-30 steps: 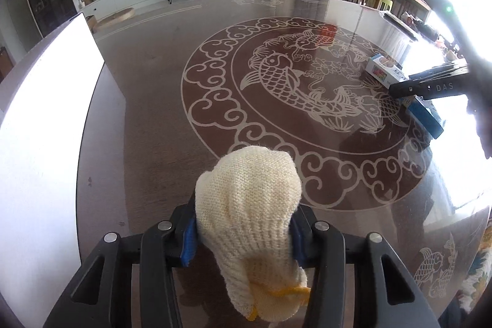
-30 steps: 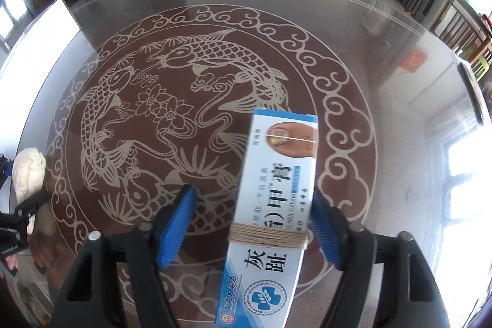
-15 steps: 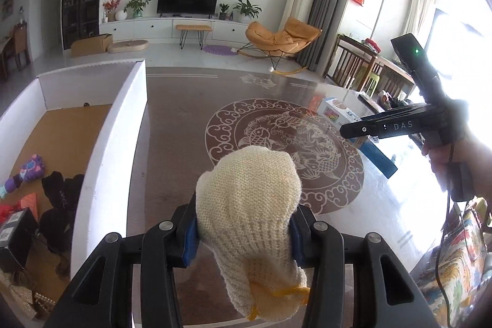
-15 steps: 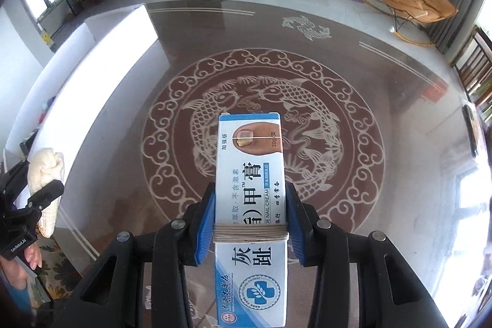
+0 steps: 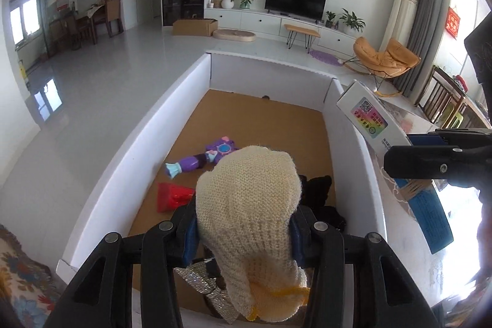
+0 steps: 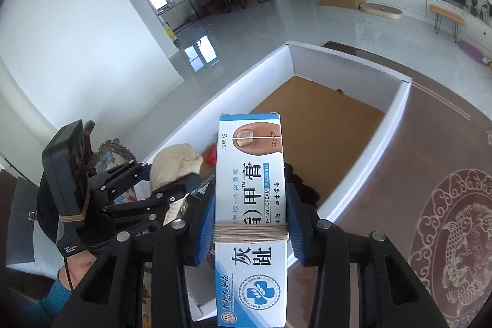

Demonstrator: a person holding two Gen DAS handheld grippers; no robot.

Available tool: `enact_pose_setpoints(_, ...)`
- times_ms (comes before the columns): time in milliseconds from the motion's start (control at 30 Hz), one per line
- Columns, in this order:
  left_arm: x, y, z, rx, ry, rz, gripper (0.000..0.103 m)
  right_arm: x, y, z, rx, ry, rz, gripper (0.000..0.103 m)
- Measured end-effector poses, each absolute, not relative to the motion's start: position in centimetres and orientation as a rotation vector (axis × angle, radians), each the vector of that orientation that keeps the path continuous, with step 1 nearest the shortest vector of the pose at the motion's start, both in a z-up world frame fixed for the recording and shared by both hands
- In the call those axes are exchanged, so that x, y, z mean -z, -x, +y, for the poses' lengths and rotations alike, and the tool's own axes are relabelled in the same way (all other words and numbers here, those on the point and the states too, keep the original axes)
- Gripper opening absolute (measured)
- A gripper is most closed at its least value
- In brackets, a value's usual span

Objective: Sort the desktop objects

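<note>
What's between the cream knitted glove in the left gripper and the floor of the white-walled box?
Nothing visible blocks the drop. The left gripper holds the cream knitted glove above the white-walled box, inside its walls. Black fabric, a red plastic toy and a silvery glittery piece lie on the floor beneath and around it.

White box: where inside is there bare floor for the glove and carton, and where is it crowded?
Bare: the box floor beyond the purple toy, toward the far wall. Crowded: the near end, with red toy, black cloth and silver item.

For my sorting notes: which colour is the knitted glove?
Cream knitted glove, yellow at its cuff; clearest in the left wrist view.
</note>
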State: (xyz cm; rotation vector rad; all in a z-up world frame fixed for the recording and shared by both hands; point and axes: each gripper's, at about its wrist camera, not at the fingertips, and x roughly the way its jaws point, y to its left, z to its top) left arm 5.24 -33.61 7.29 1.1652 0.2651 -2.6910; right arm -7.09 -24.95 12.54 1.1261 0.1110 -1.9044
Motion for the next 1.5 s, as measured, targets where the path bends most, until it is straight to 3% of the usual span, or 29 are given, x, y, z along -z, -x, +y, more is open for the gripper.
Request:
enact_pose_setpoints(233, -2.9, -4.5, -35.3, 2.587, -1.269, 0.289, 0.051, -5.6, 5.9, -32.7, 1.875, -1.199, 0.253, 0.043)
enact_pose_setpoints(267, -2.5, -4.6, -35.3, 2.58, -1.276, 0.299, 0.055, -4.6, 6.0, -32.8, 1.867, -1.223, 0.243, 0.047)
enact_pose_setpoints(333, -2.4, -5.0, -35.3, 2.591, -1.255, 0.308, 0.062, -3.2, 5.9, -32.6, 1.835, -1.267, 0.213, 0.068)
enact_pose_setpoints(367, -2.5, -5.4, -35.1, 2.598, -1.231, 0.304, 0.07, -3.0, 5.9, -32.3, 1.83, -1.272, 0.205, 0.084)
enact_pose_setpoints(400, -2.9, -5.7, -35.1, 2.599, -1.197, 0.296, 0.08, -3.2, 5.7, -32.0, 1.835, -1.258, 0.206, 0.088)
enact_pose_setpoints(467, -4.3, -6.2, -34.8, 2.568, -1.095, 0.263, 0.089, -4.5, 5.5, -31.4, 1.869, -1.202, 0.237, 0.088)
enact_pose_setpoints(533, -5.7, -6.8, -34.2, 2.523, -0.984, 0.22, 0.091, -6.3, 5.7, -31.0, 1.913, -1.133, 0.296, 0.09)
enact_pose_setpoints(600, -6.8, -7.2, -34.0, 2.512, -0.921, 0.21, 0.103, -8.1, 5.5, -30.5, 1.962, -1.062, 0.356, 0.103)
enact_pose_setpoints(900, -7.0, -8.2, -31.8, 2.429, -0.942, 0.299, 0.103, -9.2, 5.0, -28.2, 2.066, -1.069, 0.495, 0.103)
enact_pose_setpoints(1167, -7.0, -8.7, -30.8, 2.273, -0.985, 0.134, 0.103, -10.0, 4.2, -26.7, 2.139, -0.967, 0.521, 0.103)
enact_pose_setpoints(1333, -6.7, -10.2, -32.2, 2.327, -0.955, 0.298, 0.103, -10.6, 4.2, -26.8, 2.152, -0.939, 0.505, 0.103)
enact_pose_setpoints(1500, -7.2, -11.0, -32.6, 2.362, -0.907, 0.353, 0.103, -10.6, 3.9, -27.2, 2.138, -0.938, 0.529, 0.103)
